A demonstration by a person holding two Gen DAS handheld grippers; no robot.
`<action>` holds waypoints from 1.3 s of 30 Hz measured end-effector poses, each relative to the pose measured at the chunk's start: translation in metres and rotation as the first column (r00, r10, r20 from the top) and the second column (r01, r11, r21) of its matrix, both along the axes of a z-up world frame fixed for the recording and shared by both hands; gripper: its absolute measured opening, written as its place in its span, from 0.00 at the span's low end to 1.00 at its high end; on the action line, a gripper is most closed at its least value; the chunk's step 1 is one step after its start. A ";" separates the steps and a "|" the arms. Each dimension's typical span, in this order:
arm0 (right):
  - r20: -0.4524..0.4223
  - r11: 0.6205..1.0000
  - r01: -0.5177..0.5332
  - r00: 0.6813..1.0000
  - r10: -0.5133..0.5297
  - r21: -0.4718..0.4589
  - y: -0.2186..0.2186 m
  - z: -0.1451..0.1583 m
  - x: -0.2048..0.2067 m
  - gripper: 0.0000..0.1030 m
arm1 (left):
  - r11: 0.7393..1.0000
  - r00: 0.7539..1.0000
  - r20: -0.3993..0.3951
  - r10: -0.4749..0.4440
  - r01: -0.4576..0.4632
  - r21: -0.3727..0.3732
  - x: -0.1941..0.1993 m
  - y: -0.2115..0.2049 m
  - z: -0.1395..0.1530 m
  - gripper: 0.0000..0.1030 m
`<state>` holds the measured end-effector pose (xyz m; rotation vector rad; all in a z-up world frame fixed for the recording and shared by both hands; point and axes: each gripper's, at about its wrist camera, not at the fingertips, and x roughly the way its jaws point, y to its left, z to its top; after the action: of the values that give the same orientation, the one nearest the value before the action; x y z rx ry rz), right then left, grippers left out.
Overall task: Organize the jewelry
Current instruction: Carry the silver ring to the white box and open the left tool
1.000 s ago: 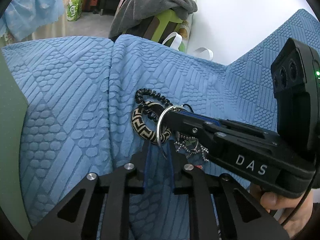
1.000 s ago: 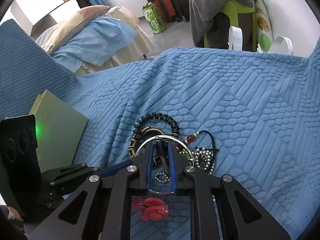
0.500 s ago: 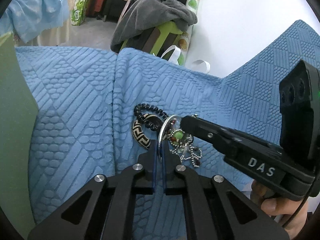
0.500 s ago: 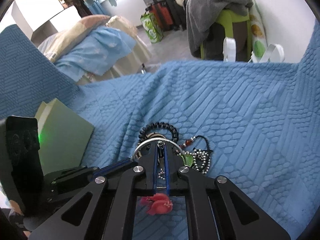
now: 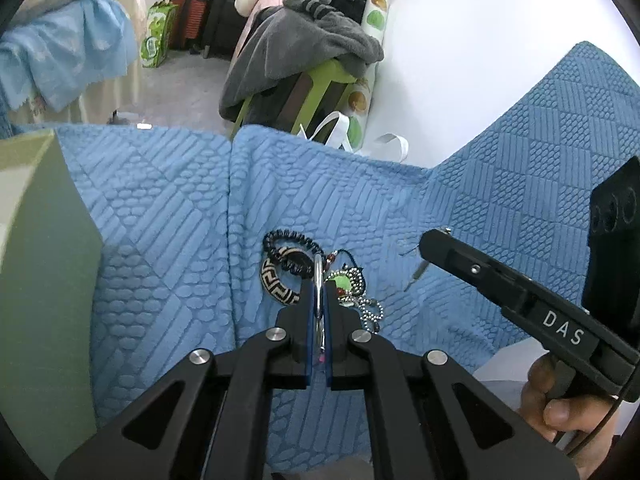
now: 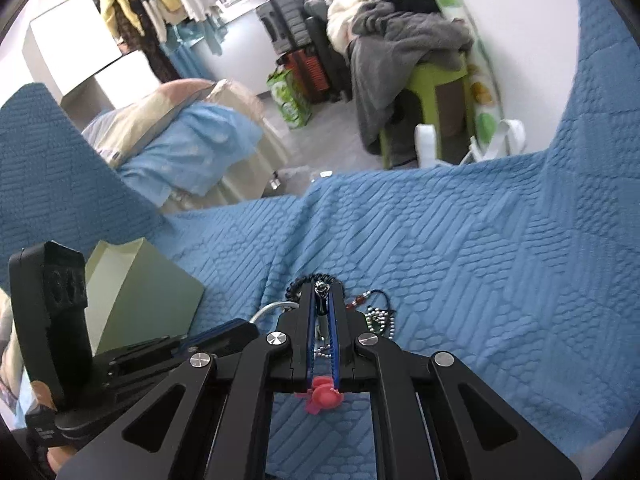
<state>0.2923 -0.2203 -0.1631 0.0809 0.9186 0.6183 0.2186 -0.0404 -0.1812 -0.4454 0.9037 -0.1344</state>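
Separating the tangle on the blue textured blanket [image 5: 168, 216]. Left gripper [image 5: 319, 300] clamped on the thin silver bangle [image 5: 317, 280]; right gripper [image 6: 322, 300] pinched on the silver ball-chain piece [image 6: 320, 294]. Remaining pile at twelve o'clock. Next: ease apart gently, then toward the pale green box [image 6: 144, 280] at nine o'clock.

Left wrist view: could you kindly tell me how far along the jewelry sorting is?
Done: nothing visibly sorted. In hand: left gripper pinches the thin silver bangle; right gripper pinches a small metal charm. Left: black bead bracelet, patterned cream-black bangle and silver ball chain on the blue quilt.
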 end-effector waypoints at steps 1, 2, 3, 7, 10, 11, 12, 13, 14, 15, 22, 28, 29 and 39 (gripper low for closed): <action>0.005 1.000 0.008 1.000 -0.008 -0.002 -0.001 0.004 -0.002 0.04 | 1.000 1.000 0.001 -0.003 0.002 0.009 -0.001 0.000 0.003 0.03; 0.011 1.000 0.013 1.000 -0.013 -0.006 -0.001 0.009 -0.004 0.04 | 1.000 1.000 0.001 -0.006 0.006 0.015 -0.002 0.000 0.007 0.03; 0.015 1.000 0.014 1.000 -0.014 -0.012 -0.001 0.011 -0.006 0.04 | 1.000 1.000 0.003 -0.008 0.008 0.016 -0.003 0.000 0.012 0.03; 0.034 0.997 0.034 0.999 -0.031 -0.067 0.002 0.022 -0.012 0.04 | 0.999 1.000 0.006 -0.013 0.013 0.039 -0.009 0.004 0.032 0.03; 0.040 0.996 0.047 0.998 -0.044 -0.081 0.002 0.030 -0.013 0.04 | 0.999 1.000 0.017 -0.010 0.009 0.053 -0.013 0.013 0.051 0.03; 0.043 0.995 0.050 0.998 -0.047 -0.082 0.001 0.032 -0.014 0.04 | 0.998 1.000 0.020 -0.006 0.005 0.058 -0.013 0.016 0.057 0.03; 0.046 0.995 0.054 0.998 -0.050 -0.083 0.001 0.036 -0.014 0.04 | 0.998 1.000 0.021 -0.003 0.002 0.063 -0.013 0.020 0.064 0.03; 0.050 0.995 0.052 0.998 -0.048 -0.083 0.001 0.040 -0.014 0.04 | 0.998 1.000 0.021 -0.001 -0.001 0.068 -0.013 0.024 0.070 0.03; 0.056 0.995 0.050 0.997 -0.045 -0.082 0.002 0.044 -0.014 0.04 | 0.997 1.000 0.024 -0.001 -0.001 0.072 -0.013 0.028 0.077 0.03; 0.065 0.996 0.049 0.997 -0.043 -0.081 0.003 0.051 -0.014 0.04 | 0.997 0.999 0.032 -0.002 0.000 0.081 -0.013 0.032 0.085 0.03; 0.124 0.999 0.019 0.992 -0.014 -0.044 0.020 0.099 -0.020 0.04 | 0.992 0.996 0.094 0.002 -0.014 0.127 -0.026 0.061 0.137 0.03; 0.173 1.000 -0.009 0.985 0.013 -0.026 0.056 0.138 -0.033 0.04 | 0.984 0.993 0.116 0.018 -0.038 0.176 -0.042 0.084 0.163 0.03; 0.183 0.999 -0.015 0.983 0.020 -0.028 0.061 0.142 -0.035 0.04 | 0.984 0.993 0.117 0.024 -0.044 0.174 -0.044 0.089 0.165 0.03; 0.189 0.994 -0.107 0.976 0.108 -0.016 0.137 0.154 -0.059 0.05 | 0.974 0.992 0.108 0.072 -0.093 0.206 -0.075 0.145 0.170 0.03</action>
<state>0.2334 -0.0830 -0.0088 -0.0334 0.7438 0.7111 0.1436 0.1048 -0.0116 -0.2755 0.7898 0.0161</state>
